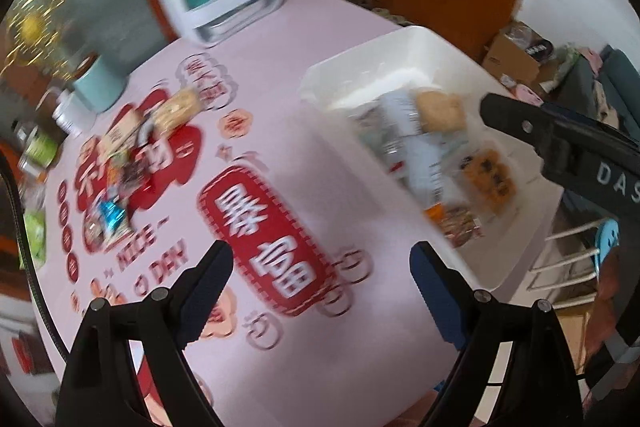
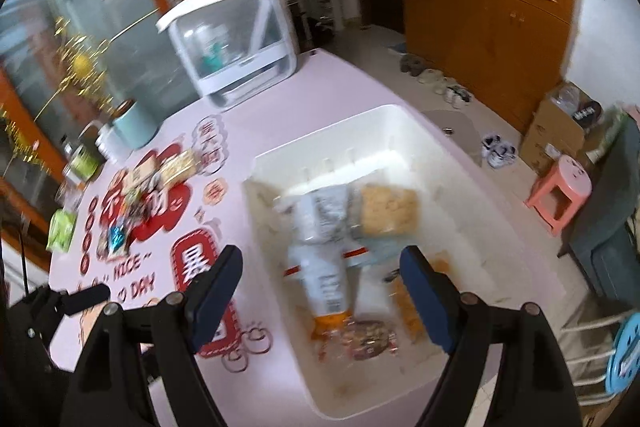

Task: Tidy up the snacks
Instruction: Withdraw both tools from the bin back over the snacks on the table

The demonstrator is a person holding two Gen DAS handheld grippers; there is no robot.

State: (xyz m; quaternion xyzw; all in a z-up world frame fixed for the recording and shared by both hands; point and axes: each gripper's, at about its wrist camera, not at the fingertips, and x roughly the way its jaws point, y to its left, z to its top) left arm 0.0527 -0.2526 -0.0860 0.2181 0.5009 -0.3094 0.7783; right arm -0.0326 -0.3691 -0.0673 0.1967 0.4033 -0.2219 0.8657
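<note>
While both grippers hang with jaws apart and empty, the right gripper [image 2: 320, 267] hovers over the white bin [image 2: 404, 123], the left gripper [image 1: 320, 267] beside it, loose snacks [image 1: 120, 163] farther off.

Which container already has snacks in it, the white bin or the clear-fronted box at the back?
The white bin beside the right gripper: several snack packets lie inside. The clear-fronted box at the table's far end holds bottles, not snacks.
</note>
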